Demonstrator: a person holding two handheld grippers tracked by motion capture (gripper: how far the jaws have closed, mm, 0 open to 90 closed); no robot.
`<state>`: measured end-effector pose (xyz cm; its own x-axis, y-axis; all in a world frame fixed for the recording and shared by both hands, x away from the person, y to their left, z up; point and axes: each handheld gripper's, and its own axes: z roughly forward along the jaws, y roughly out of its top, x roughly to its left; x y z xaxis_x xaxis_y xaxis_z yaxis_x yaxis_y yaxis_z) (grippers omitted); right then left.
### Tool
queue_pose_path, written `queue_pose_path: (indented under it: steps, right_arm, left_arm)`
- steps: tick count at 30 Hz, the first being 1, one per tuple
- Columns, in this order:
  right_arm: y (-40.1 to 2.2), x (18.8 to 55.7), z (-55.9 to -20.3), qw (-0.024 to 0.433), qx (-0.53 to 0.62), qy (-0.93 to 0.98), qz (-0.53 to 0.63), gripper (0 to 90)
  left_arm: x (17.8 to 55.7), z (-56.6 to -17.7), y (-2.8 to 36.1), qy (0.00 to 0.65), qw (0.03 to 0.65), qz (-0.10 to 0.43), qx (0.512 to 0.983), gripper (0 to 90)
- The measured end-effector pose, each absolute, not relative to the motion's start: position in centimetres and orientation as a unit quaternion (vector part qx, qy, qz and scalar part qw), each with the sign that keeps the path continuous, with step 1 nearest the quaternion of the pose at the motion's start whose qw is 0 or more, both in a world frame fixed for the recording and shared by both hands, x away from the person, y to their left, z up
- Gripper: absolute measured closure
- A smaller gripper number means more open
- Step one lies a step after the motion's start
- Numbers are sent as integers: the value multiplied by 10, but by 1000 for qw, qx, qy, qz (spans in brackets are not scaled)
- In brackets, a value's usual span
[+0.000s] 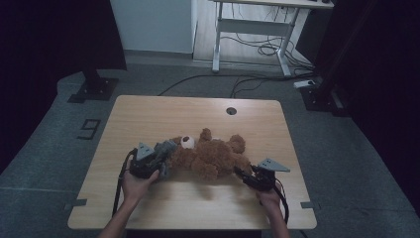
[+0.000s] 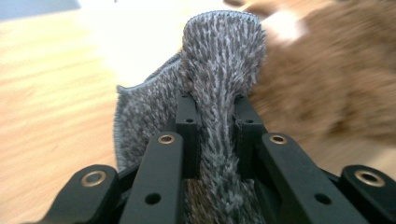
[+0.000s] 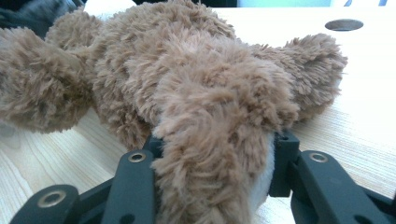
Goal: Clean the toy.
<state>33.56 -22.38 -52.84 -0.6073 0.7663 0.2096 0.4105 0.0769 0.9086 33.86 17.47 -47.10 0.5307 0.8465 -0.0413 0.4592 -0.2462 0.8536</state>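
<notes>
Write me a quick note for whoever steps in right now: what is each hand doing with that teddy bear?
Left gripper: shut on a grey knitted cloth at the bear's head end.
Right gripper: shut on a leg of the bear.
The bear lies on its side at the middle of the table, with the cloth touching its head.
Done: both grips are firm.
Left: I cannot tell whether the cloth is going on or coming off; probably keep the leg pinned while the left works the cloth.

Brown teddy bear (image 1: 210,156) lying down, grey cloth (image 2: 219,70) pinched
</notes>
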Motion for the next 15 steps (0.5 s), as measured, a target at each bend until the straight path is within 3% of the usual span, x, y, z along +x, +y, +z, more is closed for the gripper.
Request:
queue_pose_path:
  steps: [3, 9, 15]
  right_arm:
    - [-224, 336, -529, 163, 413, 714, 541, 570]
    - [-224, 335, -528, 165, 411, 715, 541, 570]
    - [-224, 335, -529, 162, 412, 715, 541, 570]
  left_arm:
    - [334, -458, 157, 406, 451, 218, 764, 768]
    - [335, -429, 73, 332, 483, 173, 792, 767]
    - [322, -440, -14, 260, 439, 173, 842, 765]
